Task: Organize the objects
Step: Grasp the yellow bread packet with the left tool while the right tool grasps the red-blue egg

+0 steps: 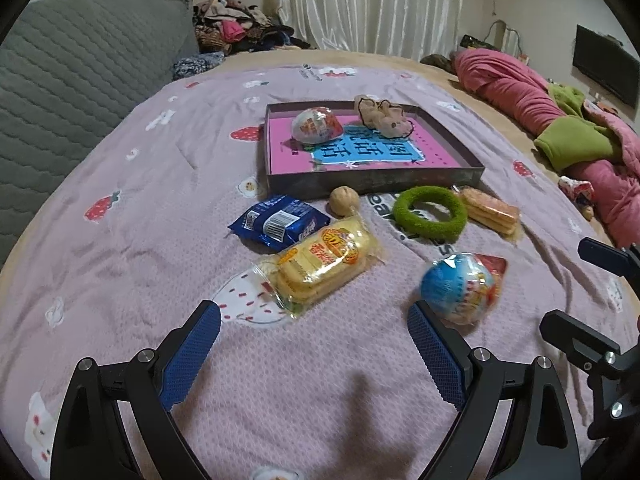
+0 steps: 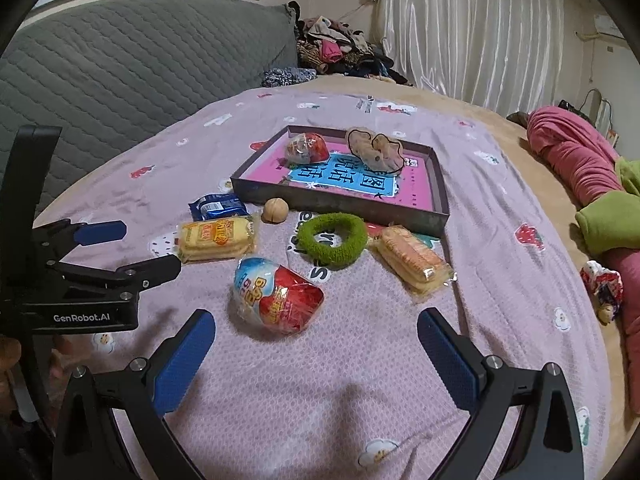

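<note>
1. Our right gripper (image 2: 316,344) hangs with its jaws wide and empty; the egg toy (image 2: 278,300) lies on the bed just ahead, between the jaw lines and a little left of centre.
2. The egg's long axis runs slantwise, its red end toward the lower right.
3. Our left gripper (image 1: 314,340) is equally wide and empty, nearer the cracker pack (image 1: 320,266).
4. The tray (image 2: 344,206) waits beyond, holding another egg and a scrunchie.
5. The bed (image 2: 360,400) wears a pink strawberry blanket; curtains and heaped clothes lie behind.
</note>
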Demonstrator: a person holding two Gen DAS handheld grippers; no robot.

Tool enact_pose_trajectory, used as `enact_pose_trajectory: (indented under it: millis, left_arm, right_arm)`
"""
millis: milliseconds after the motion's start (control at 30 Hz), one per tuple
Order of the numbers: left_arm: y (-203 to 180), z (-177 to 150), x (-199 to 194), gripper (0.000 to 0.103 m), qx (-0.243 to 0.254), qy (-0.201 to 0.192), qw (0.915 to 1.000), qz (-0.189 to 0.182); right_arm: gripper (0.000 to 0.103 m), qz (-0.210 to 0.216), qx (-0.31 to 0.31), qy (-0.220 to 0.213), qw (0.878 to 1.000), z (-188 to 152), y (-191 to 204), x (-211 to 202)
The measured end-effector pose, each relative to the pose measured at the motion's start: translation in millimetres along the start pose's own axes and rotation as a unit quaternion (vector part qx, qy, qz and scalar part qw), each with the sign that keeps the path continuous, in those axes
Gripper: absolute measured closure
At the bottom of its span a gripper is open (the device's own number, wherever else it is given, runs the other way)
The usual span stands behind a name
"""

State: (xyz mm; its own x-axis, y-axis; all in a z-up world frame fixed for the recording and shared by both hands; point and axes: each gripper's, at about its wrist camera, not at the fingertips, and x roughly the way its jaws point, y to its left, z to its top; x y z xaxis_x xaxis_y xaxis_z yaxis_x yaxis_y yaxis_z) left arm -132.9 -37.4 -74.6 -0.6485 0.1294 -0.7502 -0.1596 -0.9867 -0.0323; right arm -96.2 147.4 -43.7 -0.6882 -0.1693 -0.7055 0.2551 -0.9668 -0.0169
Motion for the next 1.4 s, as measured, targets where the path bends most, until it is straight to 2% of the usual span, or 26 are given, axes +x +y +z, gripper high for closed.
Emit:
enact_pose_trajectory:
  millis: [333,800,1200,1400]
  left_arm:
    - [13,6,32,0.008,-0.004,0.016,0.9997,-0.02]
    - [11,19,71,0.008,0.018,0.031,0.9984,-0.043]
    - [15,24,81,0.008,0.007,0.023,0.9976,-0.064]
    - [14,25,82,0.008,0.011,0.016,0.997,-0.075]
  right_arm:
    - [0.001,0.002,0.005,0.009,1.0,8,-1,28]
    - [0.001,-0.003,-0.03,0.025,0.999,12,8,61]
    - [0.001,0.011,-0.037,0.031,0.999,14,13,83]
    - [0.001,0.017,-0.042,0.018,0.999,15,15,84]
